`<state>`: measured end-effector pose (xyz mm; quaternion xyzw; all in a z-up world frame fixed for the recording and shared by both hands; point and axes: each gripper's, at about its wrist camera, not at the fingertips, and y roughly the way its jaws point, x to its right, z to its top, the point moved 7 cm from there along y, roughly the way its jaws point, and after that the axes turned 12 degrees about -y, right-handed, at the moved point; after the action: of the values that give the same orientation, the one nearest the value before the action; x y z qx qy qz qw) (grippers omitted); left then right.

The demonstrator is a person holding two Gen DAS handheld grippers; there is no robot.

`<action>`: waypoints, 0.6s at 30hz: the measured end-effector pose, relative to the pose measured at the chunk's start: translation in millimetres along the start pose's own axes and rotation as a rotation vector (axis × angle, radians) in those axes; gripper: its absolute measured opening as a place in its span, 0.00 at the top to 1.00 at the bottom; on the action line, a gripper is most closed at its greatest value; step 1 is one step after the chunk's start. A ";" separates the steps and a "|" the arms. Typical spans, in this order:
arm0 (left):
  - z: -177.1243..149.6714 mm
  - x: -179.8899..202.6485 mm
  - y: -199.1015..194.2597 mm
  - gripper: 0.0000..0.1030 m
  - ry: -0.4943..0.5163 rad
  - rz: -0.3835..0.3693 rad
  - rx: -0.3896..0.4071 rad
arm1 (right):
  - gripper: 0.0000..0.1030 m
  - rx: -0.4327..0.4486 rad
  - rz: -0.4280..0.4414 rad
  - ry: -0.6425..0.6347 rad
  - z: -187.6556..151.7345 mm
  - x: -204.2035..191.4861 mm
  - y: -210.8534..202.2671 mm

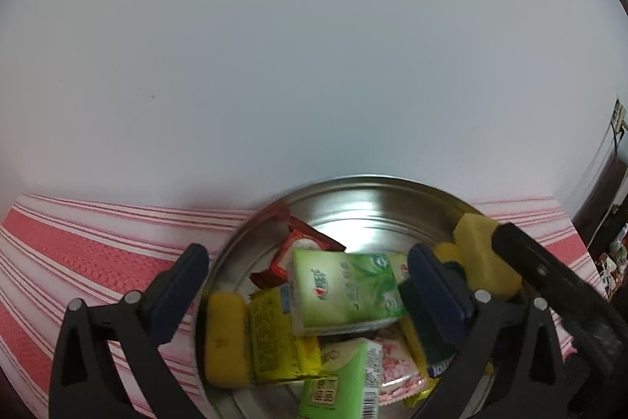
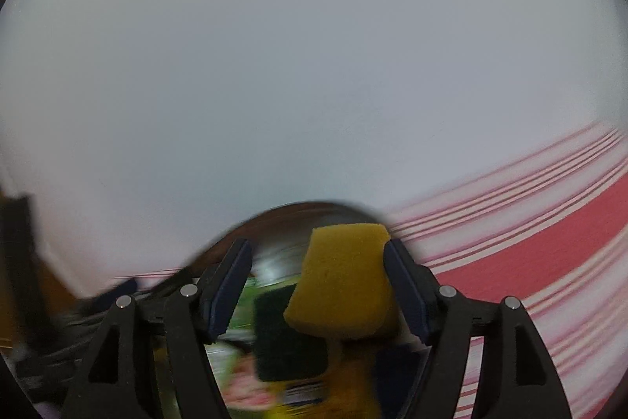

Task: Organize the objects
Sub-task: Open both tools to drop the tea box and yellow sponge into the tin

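Note:
A round steel bowl [image 1: 376, 218] sits on the striped cloth and holds several items: a green tissue packet [image 1: 345, 289], a yellow packet [image 1: 282, 340], a yellow sponge [image 1: 225, 336], a red sachet [image 1: 302, 250] and a pink packet [image 1: 396, 364]. My left gripper [image 1: 306, 258] hangs open and wide over the bowl, its pads clear of the green packet below. My right gripper [image 2: 318, 262] is open at the bowl's [image 2: 274, 222] right rim. A second yellow sponge [image 2: 345, 285] leans on its right pad, and a gap separates the sponge from the left pad. From the left wrist view this sponge [image 1: 482, 254] shows beside the right gripper's black finger [image 1: 530, 262].
A red-and-white striped cloth [image 1: 78, 250] covers the table, which runs up to a plain white wall [image 1: 314, 46] just behind the bowl. At the far right edge are a dark gap, a cable and a wall socket [image 1: 618, 116]. In the right wrist view the cloth [image 2: 530, 262] stretches to the right.

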<state>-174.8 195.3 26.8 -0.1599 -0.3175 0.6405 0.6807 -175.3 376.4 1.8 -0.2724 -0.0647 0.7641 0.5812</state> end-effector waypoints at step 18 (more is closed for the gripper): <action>0.5 -15.4 -28.0 0.00 -0.004 0.012 0.084 | 0.28 0.232 -0.279 -0.111 14.6 -20.8 -17.1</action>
<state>-153.3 176.6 41.2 -0.1318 -0.2906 0.6577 0.6824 -164.2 365.7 28.3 -0.1494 -0.0452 0.6923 0.7045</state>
